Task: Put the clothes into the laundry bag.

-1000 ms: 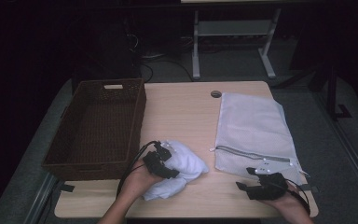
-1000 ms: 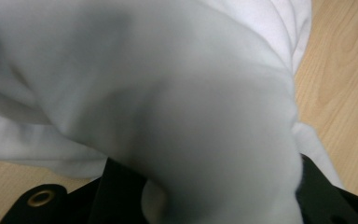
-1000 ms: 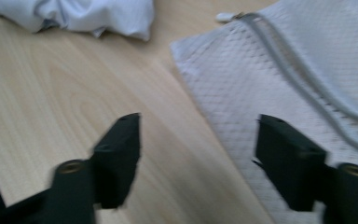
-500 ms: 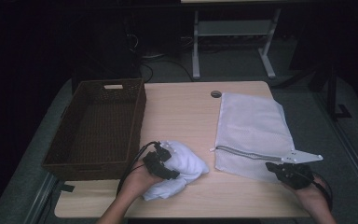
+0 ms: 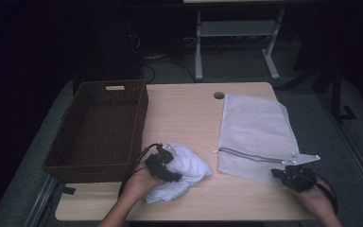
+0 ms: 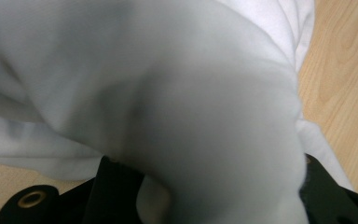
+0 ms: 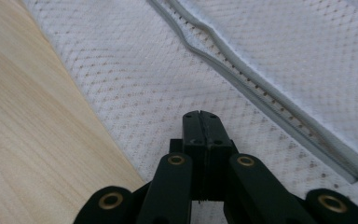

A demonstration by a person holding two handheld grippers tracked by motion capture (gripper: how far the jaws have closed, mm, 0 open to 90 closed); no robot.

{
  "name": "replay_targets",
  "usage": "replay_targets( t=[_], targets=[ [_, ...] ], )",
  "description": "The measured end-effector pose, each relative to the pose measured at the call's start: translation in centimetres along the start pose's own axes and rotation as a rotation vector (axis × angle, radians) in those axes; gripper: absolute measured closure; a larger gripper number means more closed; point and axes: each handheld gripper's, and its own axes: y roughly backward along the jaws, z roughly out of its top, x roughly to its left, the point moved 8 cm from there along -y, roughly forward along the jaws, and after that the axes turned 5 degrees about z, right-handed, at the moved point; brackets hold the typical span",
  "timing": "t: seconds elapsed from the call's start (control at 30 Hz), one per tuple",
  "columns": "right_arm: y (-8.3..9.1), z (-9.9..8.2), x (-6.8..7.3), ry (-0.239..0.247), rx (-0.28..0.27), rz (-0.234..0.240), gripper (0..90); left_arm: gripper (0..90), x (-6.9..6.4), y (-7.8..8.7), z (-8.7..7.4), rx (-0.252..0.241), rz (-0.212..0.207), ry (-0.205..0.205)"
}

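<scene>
Shifted since a second ago: right gripper (image 5: 283, 173) out to the mesh bag's (image 5: 257, 127) near right corner, jaws just closed tight together, whether on mesh can't be told.

Left gripper (image 5: 169, 158) unmoved left of the bag, clamped on a fold of white cloth (image 6: 168, 93) bunched on the table (image 5: 184, 109) between bag and basket (image 5: 99, 123). Step in hand, likely: bagging the cloth. Next: open the zipper (image 7: 261, 98), then feed cloth in.
</scene>
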Motion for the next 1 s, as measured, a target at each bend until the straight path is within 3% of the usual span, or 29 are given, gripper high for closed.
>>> replay_targets(
  t=[0.27,0.67,1.0],
  targets=[
    [-0.5,0.3,0.3,0.007,0.010,0.005,90.0,55.8,0.0,0.0,0.0,0.001,0.003,0.001],
    [-2.4,2.6,2.2,0.064,0.009,0.033,90.0,55.8,0.0,0.0,0.0,0.001,0.001,0.003],
    [-4.2,4.7,4.0,0.105,0.003,0.094,90.0,55.8,0.0,0.0,0.0,0.002,0.001,0.003]
  ],
)
